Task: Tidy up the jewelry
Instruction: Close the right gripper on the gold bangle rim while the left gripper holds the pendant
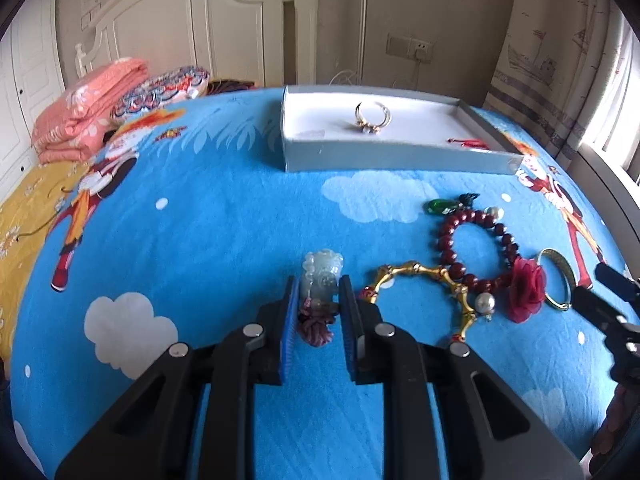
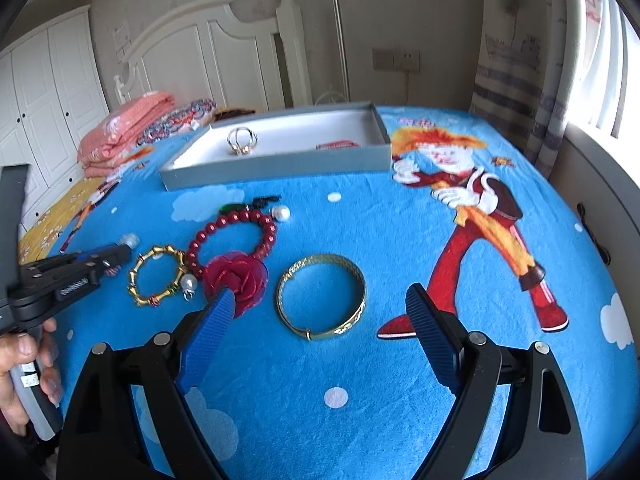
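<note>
In the left wrist view, a pale jade pendant (image 1: 322, 274) with a dark red knotted cord (image 1: 317, 322) is seen between the blue pads of the left gripper (image 1: 319, 300), low in the centre of the frame; the pads are narrowly parted and lie just beside the pendant's sides, but it cannot be told whether they press on it. The pendant rests on the blue cartoon bedspread (image 1: 208, 216). To its right, a gold bamboo-link bracelet (image 1: 424, 292) with a pearl is laid, overlapped by a dark red bead bracelet (image 1: 472, 248); a red fabric rose (image 1: 526, 288) and a gold bangle (image 1: 558, 280) are found further right, and a green pendant (image 1: 440, 206) is placed above the beads. A grey tray (image 1: 400, 158) with a white floor is set in the upper centre, and a pair of gold rings (image 1: 372, 118) and a small red item (image 1: 468, 143) are held in it. In the right wrist view, the right gripper (image 2: 320, 312) is spread wide and nothing is held; the bangle (image 2: 322, 296) lies on the bedspread between its fingers, touching neither, while the left pad (image 2: 208, 340) overlaps the rose (image 2: 236, 276) in the picture. The left gripper (image 2: 120, 254) is seen at the left edge. Folded pink bedding (image 1: 86, 116) is stacked in the upper left.
</note>
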Motion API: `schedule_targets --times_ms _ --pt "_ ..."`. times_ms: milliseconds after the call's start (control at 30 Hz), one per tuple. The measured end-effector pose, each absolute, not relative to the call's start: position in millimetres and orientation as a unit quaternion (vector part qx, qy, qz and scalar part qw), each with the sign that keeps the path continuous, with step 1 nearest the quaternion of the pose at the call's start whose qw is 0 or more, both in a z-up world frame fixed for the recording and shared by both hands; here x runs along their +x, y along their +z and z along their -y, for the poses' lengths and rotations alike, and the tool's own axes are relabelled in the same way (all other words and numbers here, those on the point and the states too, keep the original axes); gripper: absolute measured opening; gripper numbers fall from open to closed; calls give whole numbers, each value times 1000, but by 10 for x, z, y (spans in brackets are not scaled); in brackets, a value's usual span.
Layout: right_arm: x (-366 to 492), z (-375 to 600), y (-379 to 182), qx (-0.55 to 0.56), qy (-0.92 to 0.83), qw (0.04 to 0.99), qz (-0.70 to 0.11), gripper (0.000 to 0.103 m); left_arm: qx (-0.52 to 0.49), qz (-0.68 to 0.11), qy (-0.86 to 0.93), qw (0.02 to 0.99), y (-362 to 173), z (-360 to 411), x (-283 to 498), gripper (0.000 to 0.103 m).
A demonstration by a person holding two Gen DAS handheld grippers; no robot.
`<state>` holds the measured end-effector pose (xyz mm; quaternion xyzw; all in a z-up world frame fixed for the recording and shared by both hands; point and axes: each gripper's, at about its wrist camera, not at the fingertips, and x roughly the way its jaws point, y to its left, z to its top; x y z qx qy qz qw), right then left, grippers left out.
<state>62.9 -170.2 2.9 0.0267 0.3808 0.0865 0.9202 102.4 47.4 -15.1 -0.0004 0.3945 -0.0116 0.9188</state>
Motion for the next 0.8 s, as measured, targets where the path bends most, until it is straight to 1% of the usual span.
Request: schedule_targets --times_ms 233,333,600,700,767,800 --pt "754 1640 -83 3 68 903 -424 81 5 -370 -11 929 -11 -471 936 20" --pt "820 1632 -145 0 66 893 -445 77 3 -366 -17 931 16 -459 914 20" --pt "904 1556 -167 -27 65 890 -451 75 0 -361 -25 932 29 -436 887 20" --pt "927 1548 -157 -31 70 891 -448 68 0 -361 -26 932 24 -424 882 20" --pt "921 1533 -143 -34 77 893 -442 54 0 -360 -25 932 25 -421 879 20" --pt "915 1525 -138 -36 78 894 -440 54 0 -360 -25 933 24 -420 876 20"
